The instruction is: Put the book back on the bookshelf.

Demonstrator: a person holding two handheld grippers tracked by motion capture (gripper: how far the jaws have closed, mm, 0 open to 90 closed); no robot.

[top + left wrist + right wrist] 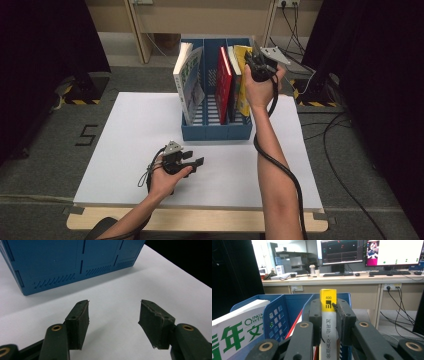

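High view, upper right: my right gripper (253, 63) jaws clamp the yellow-spined book (242, 75) standing in the blue file rack (215, 131), neither lifted out nor released, while my left gripper (192, 161) rests half-open, empty, on the bench (125, 130).

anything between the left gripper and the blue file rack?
Nothing. In the left gripper view, bare white board runs from the open left gripper to the blue file rack. The high view shows the same gap.
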